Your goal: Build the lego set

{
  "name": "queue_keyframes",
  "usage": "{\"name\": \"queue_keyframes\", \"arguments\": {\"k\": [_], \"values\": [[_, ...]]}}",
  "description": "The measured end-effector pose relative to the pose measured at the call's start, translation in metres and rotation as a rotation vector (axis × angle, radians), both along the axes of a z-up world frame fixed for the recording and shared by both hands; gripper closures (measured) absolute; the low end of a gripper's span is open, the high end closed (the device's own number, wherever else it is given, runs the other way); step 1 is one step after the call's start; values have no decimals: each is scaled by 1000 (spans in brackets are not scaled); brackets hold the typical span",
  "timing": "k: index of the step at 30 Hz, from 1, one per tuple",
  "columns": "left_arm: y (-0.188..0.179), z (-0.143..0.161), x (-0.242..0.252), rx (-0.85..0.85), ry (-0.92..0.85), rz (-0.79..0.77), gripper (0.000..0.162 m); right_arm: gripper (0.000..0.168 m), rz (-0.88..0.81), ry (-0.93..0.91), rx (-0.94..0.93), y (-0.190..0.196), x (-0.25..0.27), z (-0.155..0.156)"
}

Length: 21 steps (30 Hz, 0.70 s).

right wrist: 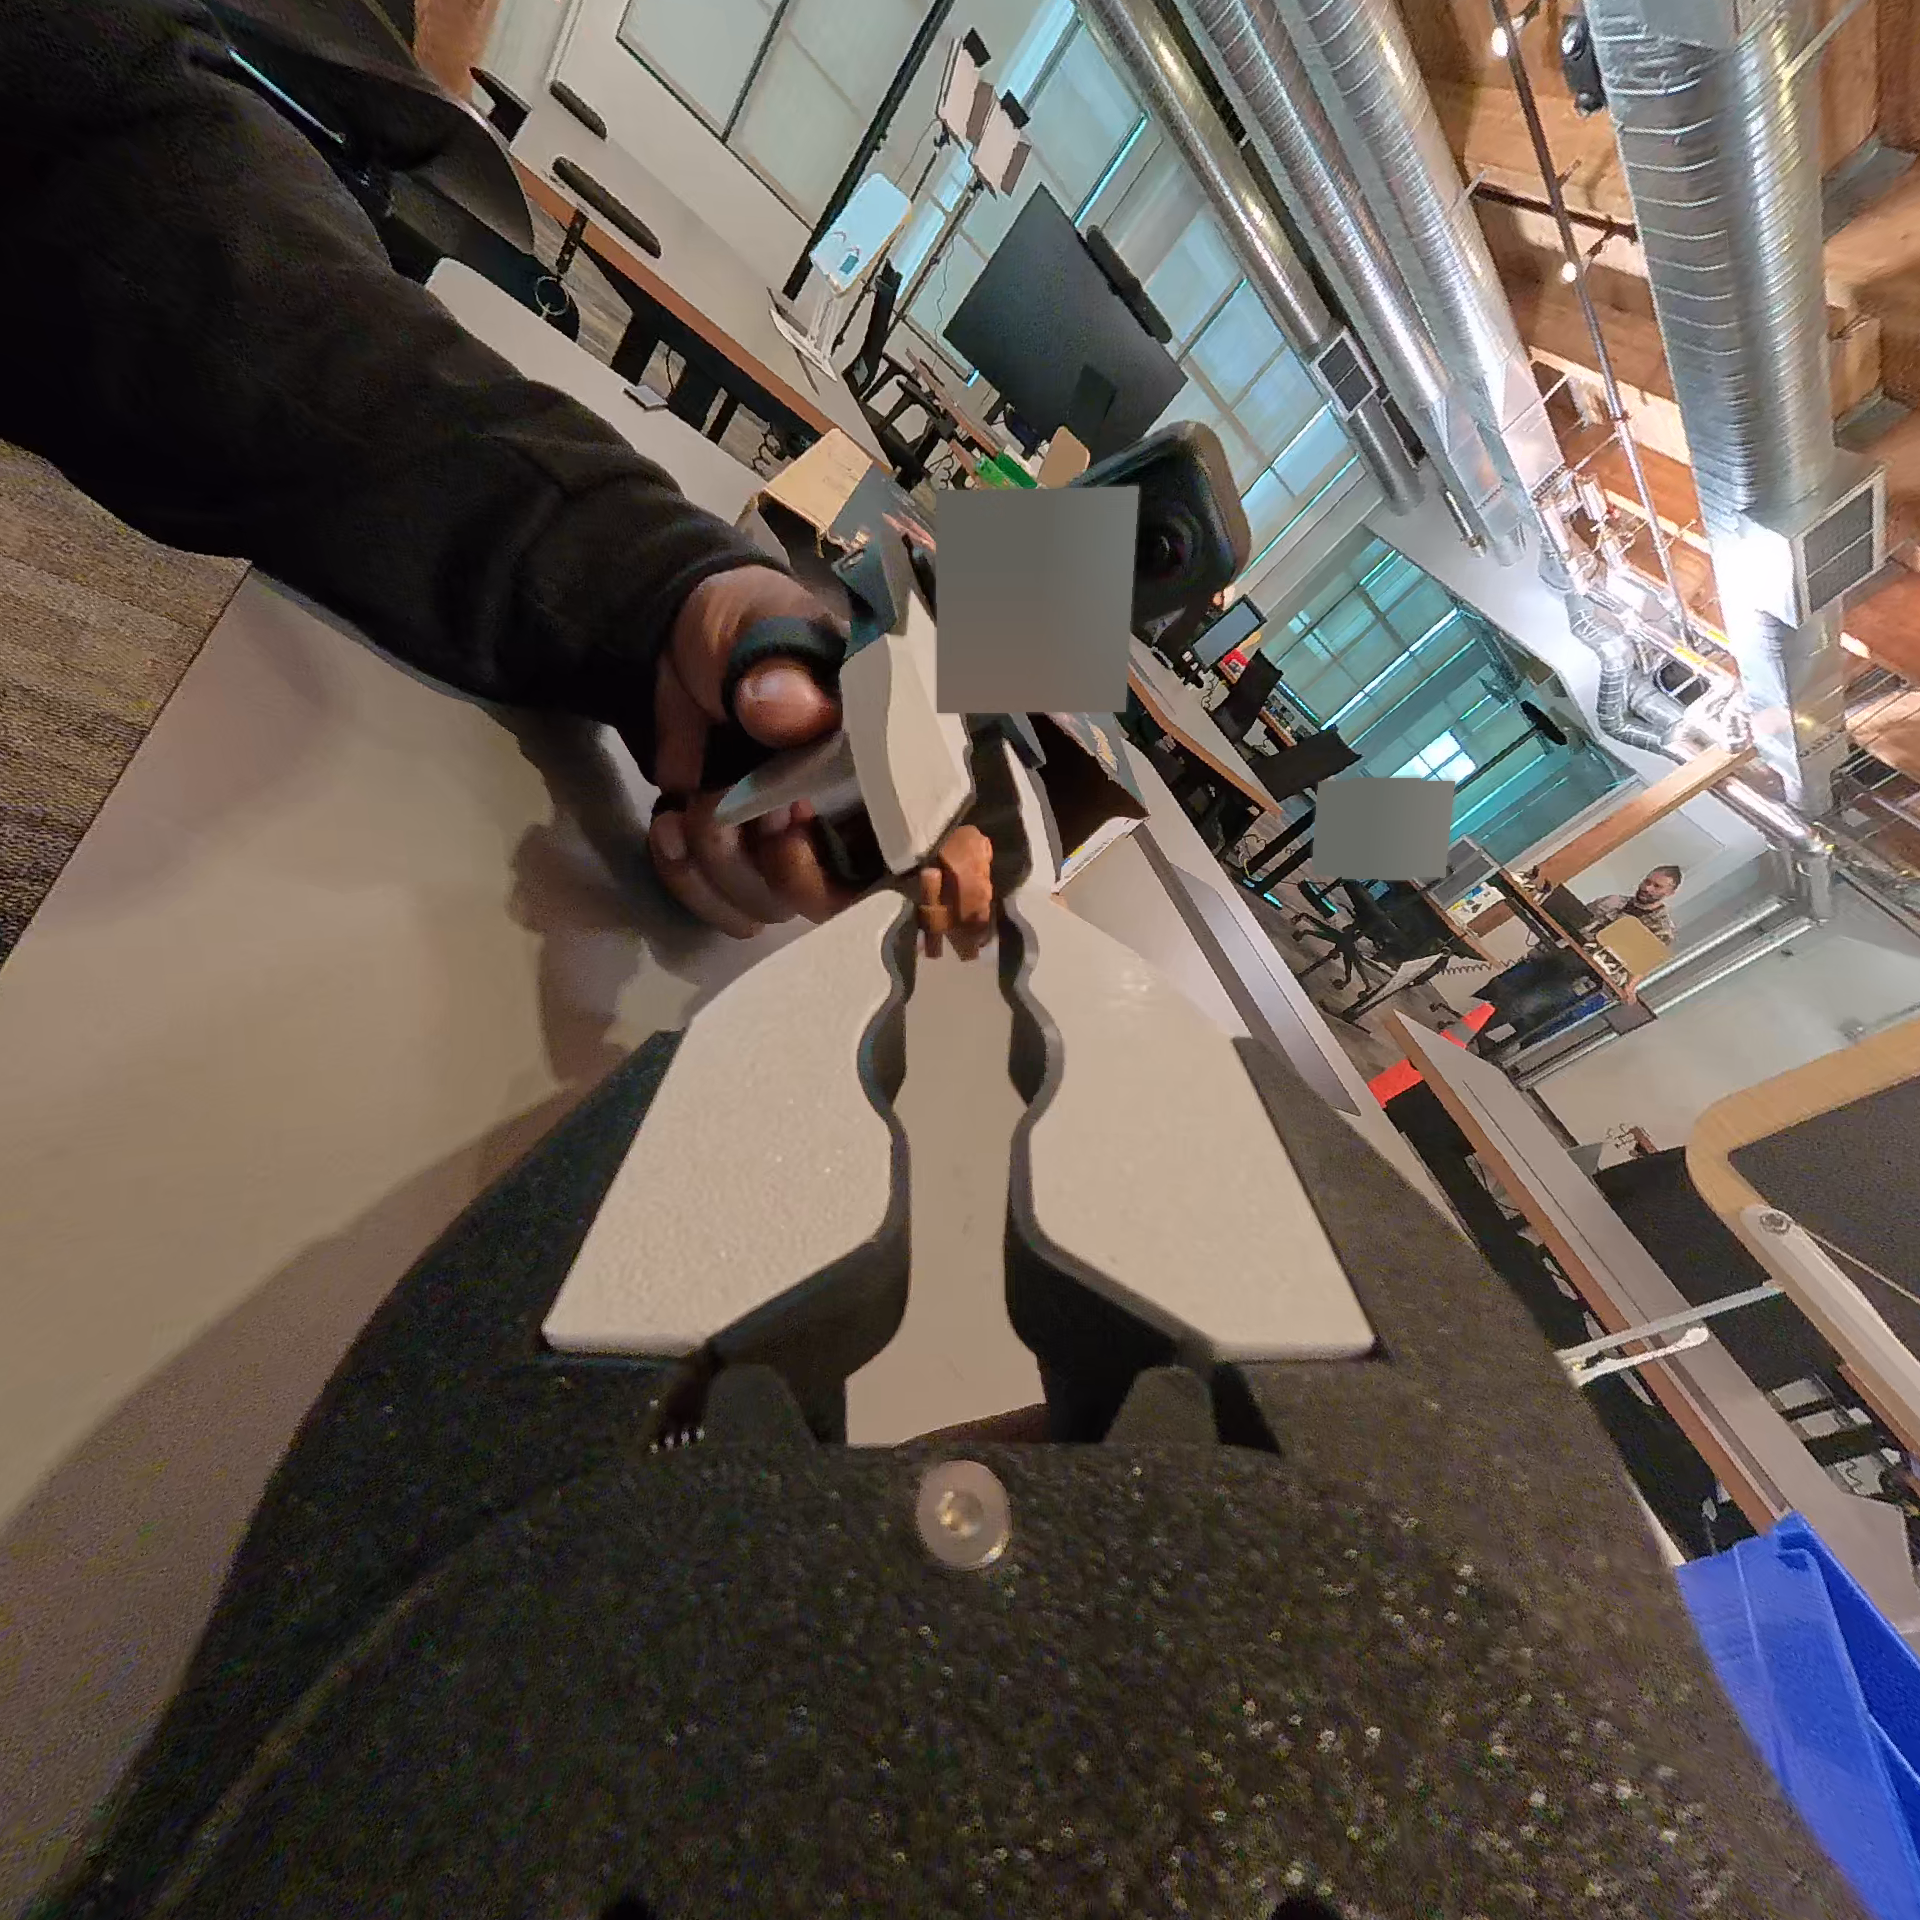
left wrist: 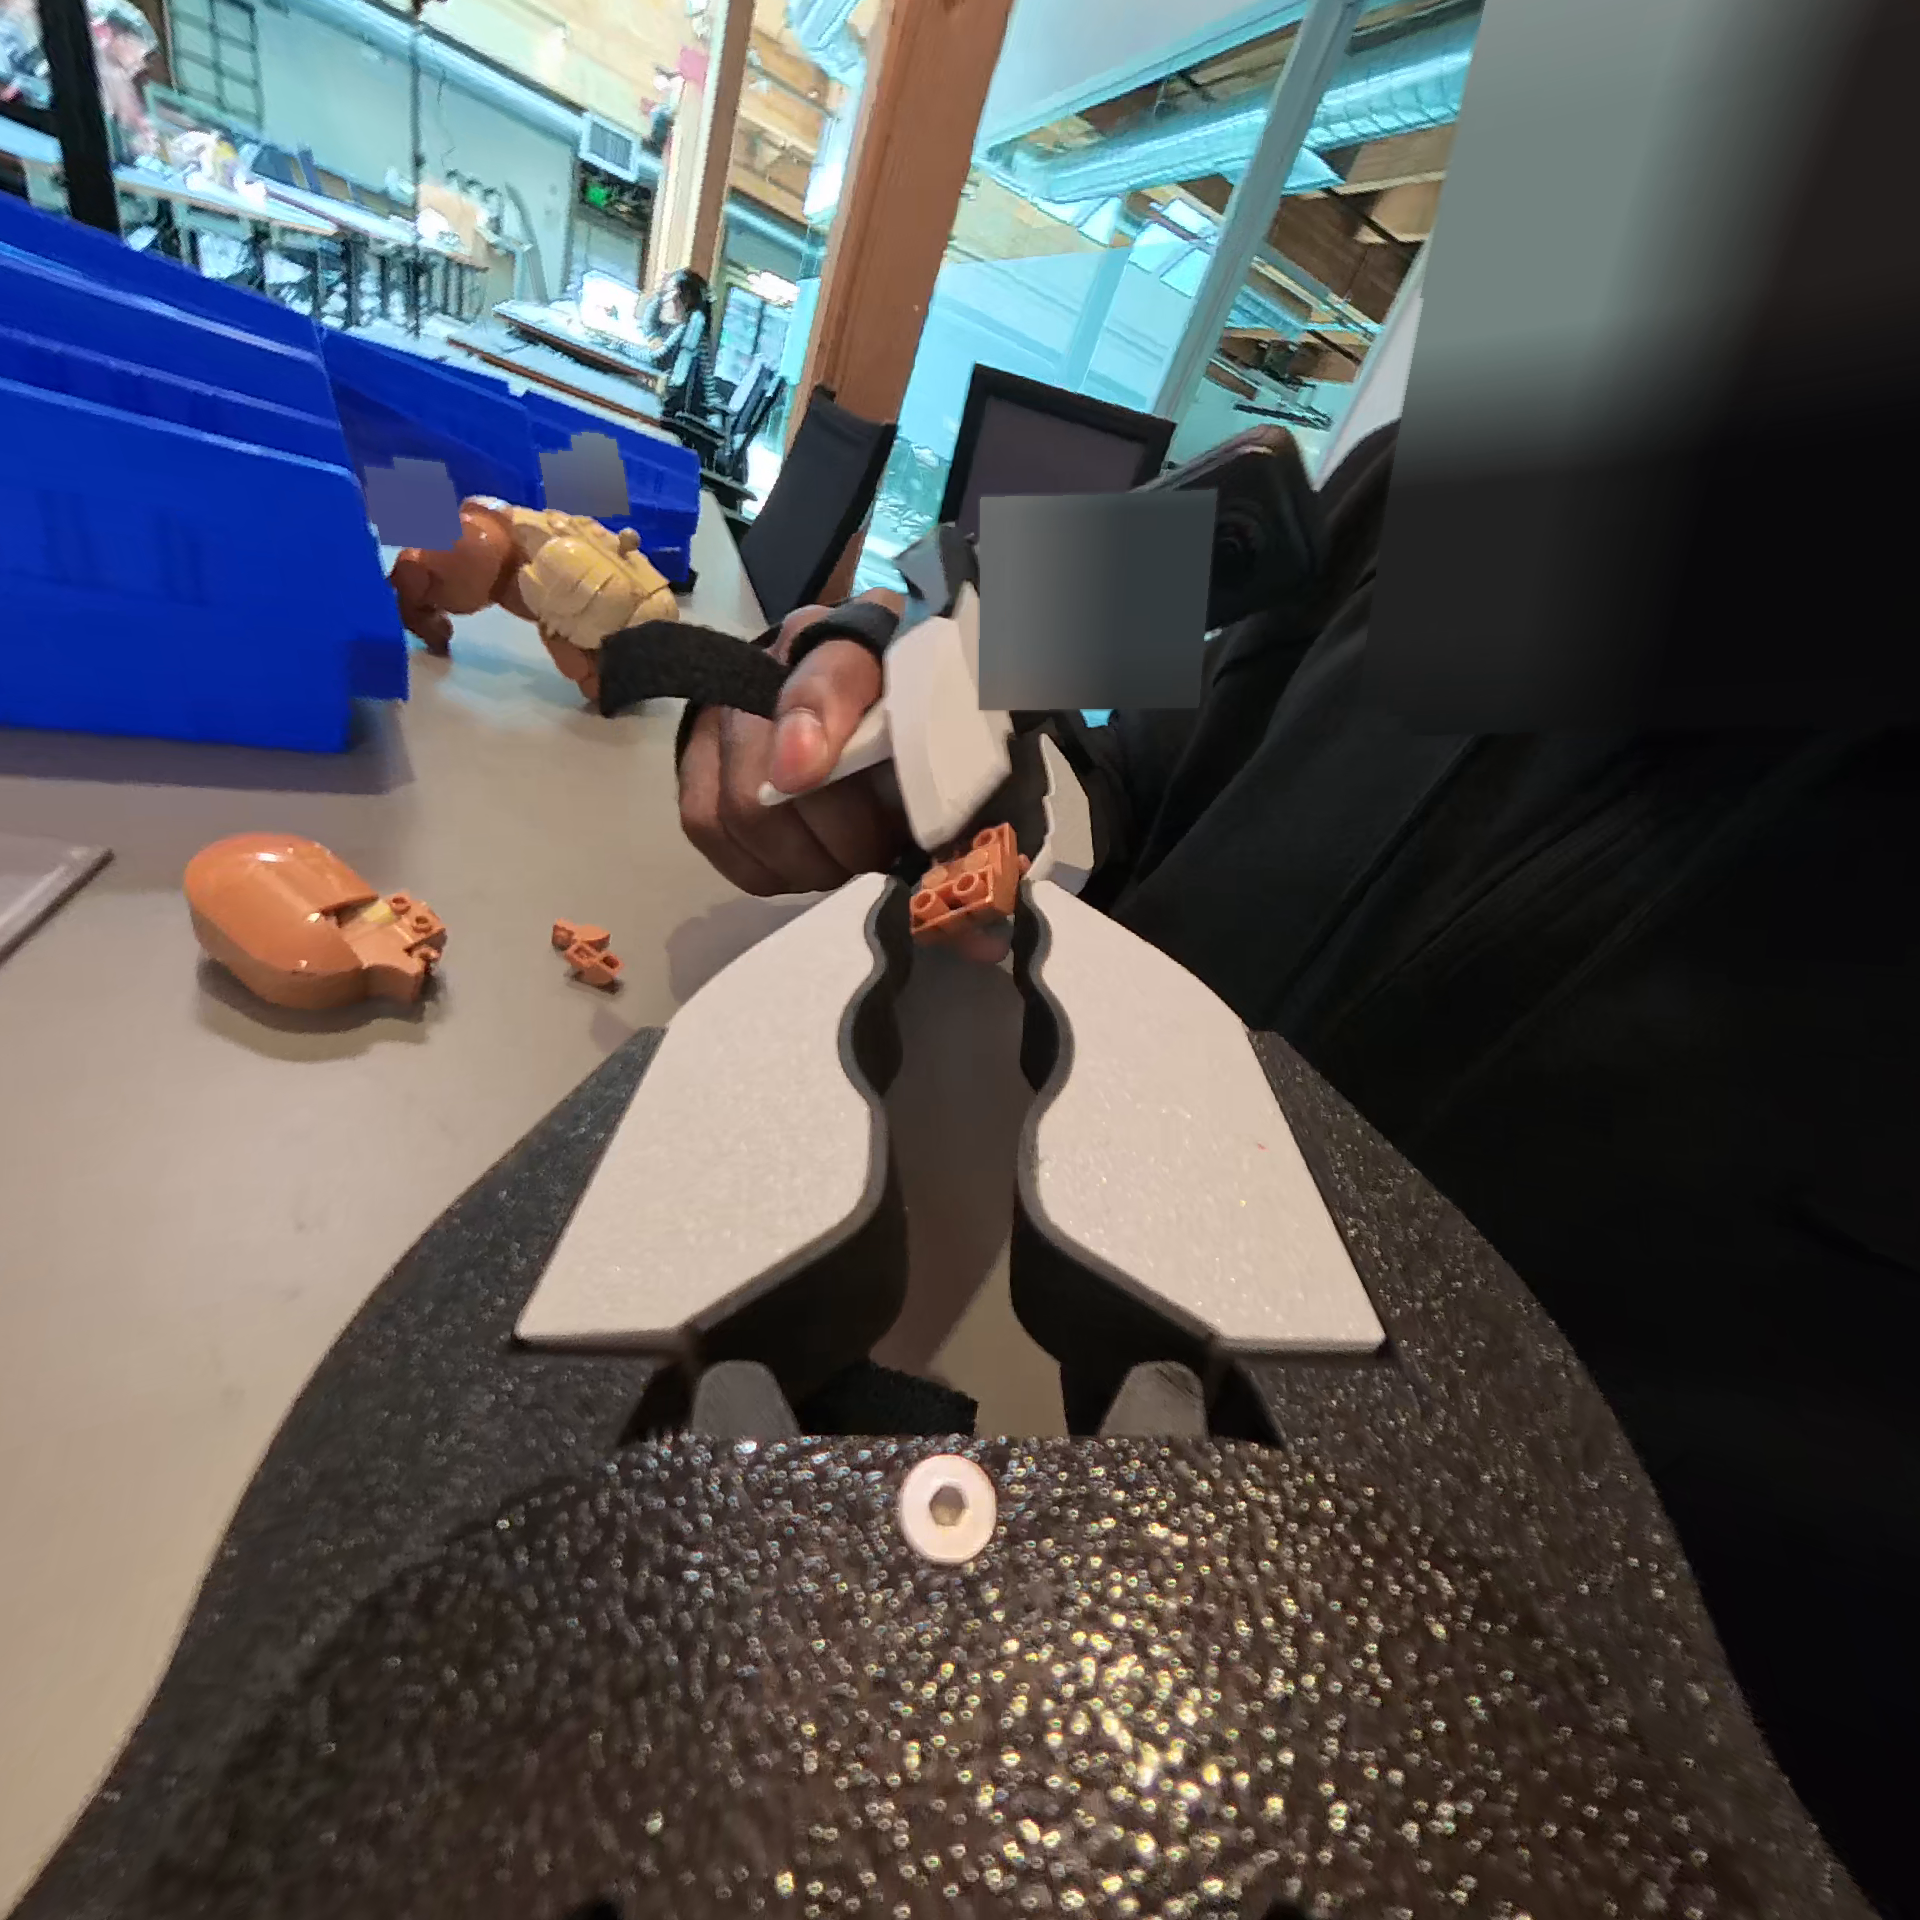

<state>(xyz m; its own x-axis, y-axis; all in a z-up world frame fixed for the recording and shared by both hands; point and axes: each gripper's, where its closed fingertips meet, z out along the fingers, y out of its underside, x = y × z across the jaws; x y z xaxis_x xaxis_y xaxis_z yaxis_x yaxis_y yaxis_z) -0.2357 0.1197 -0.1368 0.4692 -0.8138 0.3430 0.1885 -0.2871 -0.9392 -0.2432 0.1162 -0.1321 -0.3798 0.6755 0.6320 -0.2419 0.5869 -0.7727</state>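
Note:
A small orange-brown lego assembly (left wrist: 966, 896) is held in the air above the grey table (left wrist: 312, 1195). My left gripper (left wrist: 956, 888) is closed around its lower part, fingertips on either side. My right gripper (left wrist: 992, 847) comes from above with white fingers (left wrist: 935, 758) and grips the upper part. In the right wrist view my right gripper (right wrist: 956, 920) is closed around the same brown piece (right wrist: 961, 883), and a white finger (right wrist: 904, 769) of the left gripper covers part of it. A person's hands hold both grippers.
On the table lie a rounded brown lego shell (left wrist: 291, 925), small loose brown pieces (left wrist: 587, 948) and a brown and tan lego figure body (left wrist: 561, 582). Blue bins (left wrist: 156, 582) stand at the back left. A cardboard box (right wrist: 1091, 800) stands behind the grippers. The grippers are tip to tip, or close to it. It is some 15 centimeters from my left tips to the rounded brown lego shell (left wrist: 291, 925).

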Motion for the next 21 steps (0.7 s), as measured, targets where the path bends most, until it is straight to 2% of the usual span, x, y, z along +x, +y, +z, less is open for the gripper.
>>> {"name": "queue_keyframes", "arguments": {"k": [2, 7, 21], "values": [[-3, 1, 1, 21, 2, -12, 143, 150, 14, -10, -14, -1, 1, 0], [-5, -2, 8, 22, 29, -50, 143, 153, 70, -38, -8, -9, 5, -3], [-4, -6, 10, -9, 46, -62, 143, 156, 43, -61, 7, -6, 2, -7]]}}
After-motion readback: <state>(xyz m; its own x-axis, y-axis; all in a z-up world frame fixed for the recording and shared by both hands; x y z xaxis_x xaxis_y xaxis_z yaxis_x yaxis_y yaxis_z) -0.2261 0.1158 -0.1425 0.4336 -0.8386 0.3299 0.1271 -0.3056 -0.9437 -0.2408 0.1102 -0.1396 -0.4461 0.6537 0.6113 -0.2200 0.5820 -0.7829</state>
